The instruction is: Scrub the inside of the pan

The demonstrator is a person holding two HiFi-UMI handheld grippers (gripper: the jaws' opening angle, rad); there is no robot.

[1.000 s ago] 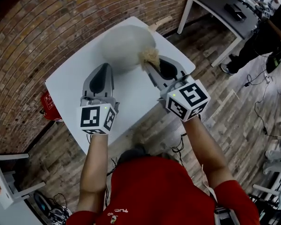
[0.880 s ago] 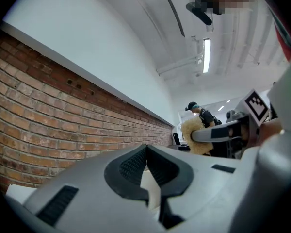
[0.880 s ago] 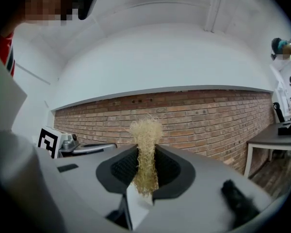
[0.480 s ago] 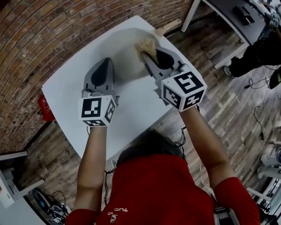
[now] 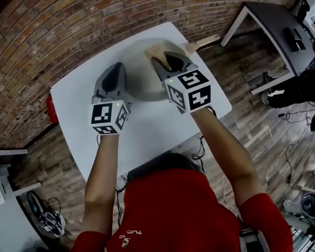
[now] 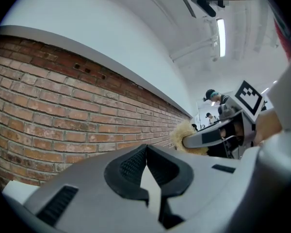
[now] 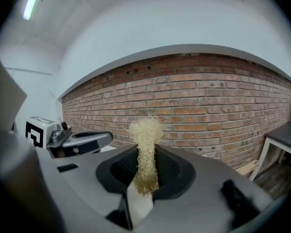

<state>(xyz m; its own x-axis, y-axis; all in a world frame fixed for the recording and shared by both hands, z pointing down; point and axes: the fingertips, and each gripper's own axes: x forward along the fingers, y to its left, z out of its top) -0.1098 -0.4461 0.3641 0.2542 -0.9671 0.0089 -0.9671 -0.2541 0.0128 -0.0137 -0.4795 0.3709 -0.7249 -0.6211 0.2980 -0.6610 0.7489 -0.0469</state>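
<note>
Head view: my right gripper (image 5: 157, 61), clamped on the scrubber (image 5: 154, 51), has moved in from the rim of the pan (image 5: 140, 83) over its far inside, near the worktop's (image 5: 147, 125) far edge, so scrubbing looks under way; my left gripper (image 5: 117, 68), closed and empty, sits beside the pan's left rim.

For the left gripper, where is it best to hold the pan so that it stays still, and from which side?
Probably the left rim of the pan, approached from the left: that thin edge lies nearest the left gripper, whose jaws are shut and must open first. The wooden handle sticks out on the far right, beyond the right gripper holding the scrubber.
</note>
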